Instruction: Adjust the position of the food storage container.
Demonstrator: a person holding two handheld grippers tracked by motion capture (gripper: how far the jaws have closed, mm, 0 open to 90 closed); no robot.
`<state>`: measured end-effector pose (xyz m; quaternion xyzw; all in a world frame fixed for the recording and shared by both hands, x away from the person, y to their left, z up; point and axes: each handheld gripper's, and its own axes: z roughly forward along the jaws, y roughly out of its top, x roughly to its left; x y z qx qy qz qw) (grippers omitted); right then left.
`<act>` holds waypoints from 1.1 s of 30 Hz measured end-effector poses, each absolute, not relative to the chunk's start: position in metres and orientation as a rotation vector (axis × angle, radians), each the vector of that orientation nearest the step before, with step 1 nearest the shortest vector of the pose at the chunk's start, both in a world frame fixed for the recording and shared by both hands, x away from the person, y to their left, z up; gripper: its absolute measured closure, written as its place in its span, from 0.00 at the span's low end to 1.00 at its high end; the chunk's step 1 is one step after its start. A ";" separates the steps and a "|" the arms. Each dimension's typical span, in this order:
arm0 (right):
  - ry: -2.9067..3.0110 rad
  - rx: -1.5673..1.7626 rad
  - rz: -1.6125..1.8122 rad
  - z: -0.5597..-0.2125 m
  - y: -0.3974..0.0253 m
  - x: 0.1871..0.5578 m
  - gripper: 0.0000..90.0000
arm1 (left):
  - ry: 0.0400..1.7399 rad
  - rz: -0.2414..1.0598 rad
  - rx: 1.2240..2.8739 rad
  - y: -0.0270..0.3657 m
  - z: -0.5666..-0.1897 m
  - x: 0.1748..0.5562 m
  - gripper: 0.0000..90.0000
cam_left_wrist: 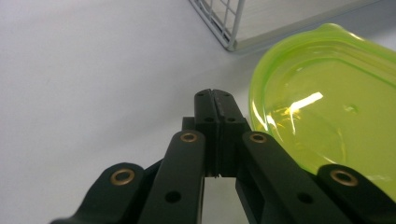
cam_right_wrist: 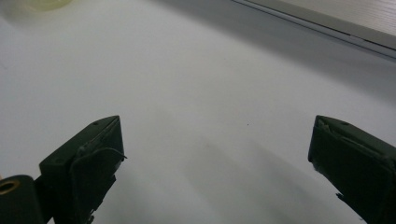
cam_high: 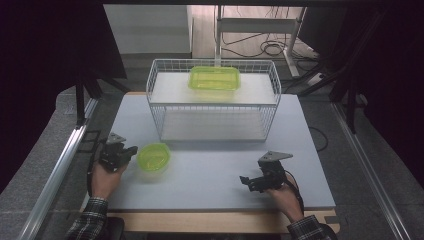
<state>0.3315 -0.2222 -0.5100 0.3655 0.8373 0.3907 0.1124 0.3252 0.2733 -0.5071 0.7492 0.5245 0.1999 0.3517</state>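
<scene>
My left gripper (cam_left_wrist: 215,95), jaws clenched on nothing, sits just beside the round green bowl (cam_high: 153,157) on the grey table (cam_high: 215,170), near its left front edge. My right gripper (cam_high: 246,182) rests well apart at the table's right front, jaws spread wide over bare surface. Behind stands a wire rack (cam_high: 214,100) with a green box (cam_high: 214,78) on its top shelf.

Right claw (cam_right_wrist: 217,163): jaws spread wide, nothing between. Pale grey surface (cam_right_wrist: 196,84) beneath. Blurred yellow-green container (cam_right_wrist: 44,3) at top left corner. Shelf edge (cam_right_wrist: 327,23) top right.
</scene>
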 end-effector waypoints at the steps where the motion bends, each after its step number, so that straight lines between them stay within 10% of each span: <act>1: 2.457 1.072 1.147 -0.510 -0.222 0.331 0.04 | 1.354 0.516 1.944 0.272 -0.507 0.323 1.00; 33: 2.478 1.056 1.126 -0.511 -0.220 0.332 0.04 | 1.324 0.515 1.994 0.238 -0.503 0.315 0.99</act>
